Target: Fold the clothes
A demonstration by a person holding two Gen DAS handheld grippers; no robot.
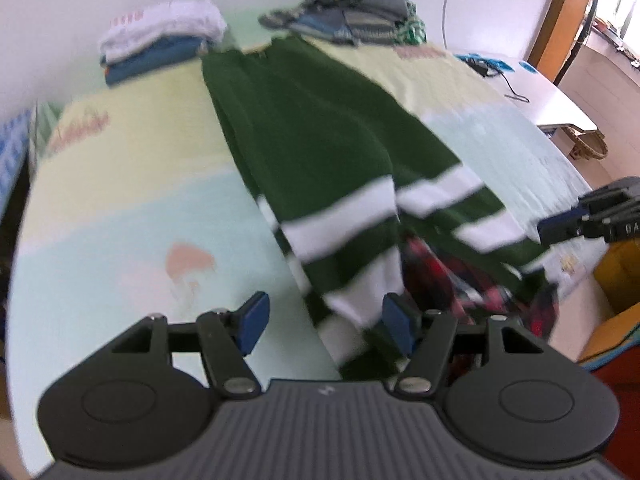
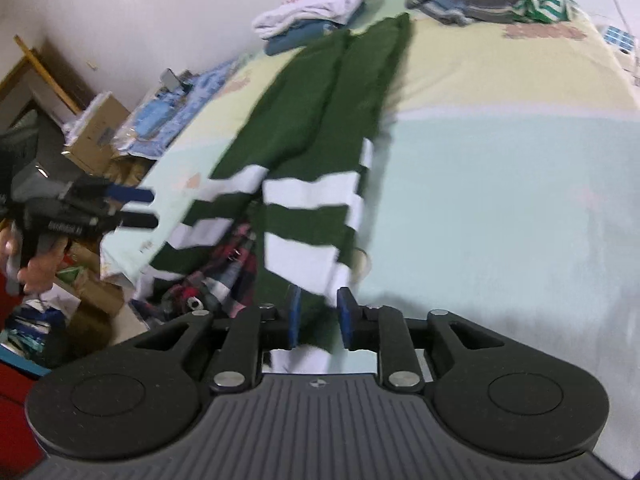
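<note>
A long dark green garment with white stripes (image 1: 320, 152) lies stretched lengthwise down a bed (image 1: 120, 208), its striped end hanging over the near edge. The left gripper (image 1: 324, 322) hovers wide open above that end, holding nothing. The right gripper (image 2: 319, 317) stands partly open with the hem between its pads, apparently not pinched. The laying-out step looks finished; next, both should re-grip the near end and fold it away toward the far end.

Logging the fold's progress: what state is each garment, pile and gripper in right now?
Green striped trousers: spread lengthwise on bed, cuffs overhanging edge.
Left gripper: open, cuff between pads.
Right gripper: slightly open, cuff between pads.
White-and-blue pile: folded.
Grey pile: heaped.
Plaid garment: crumpled.
</note>
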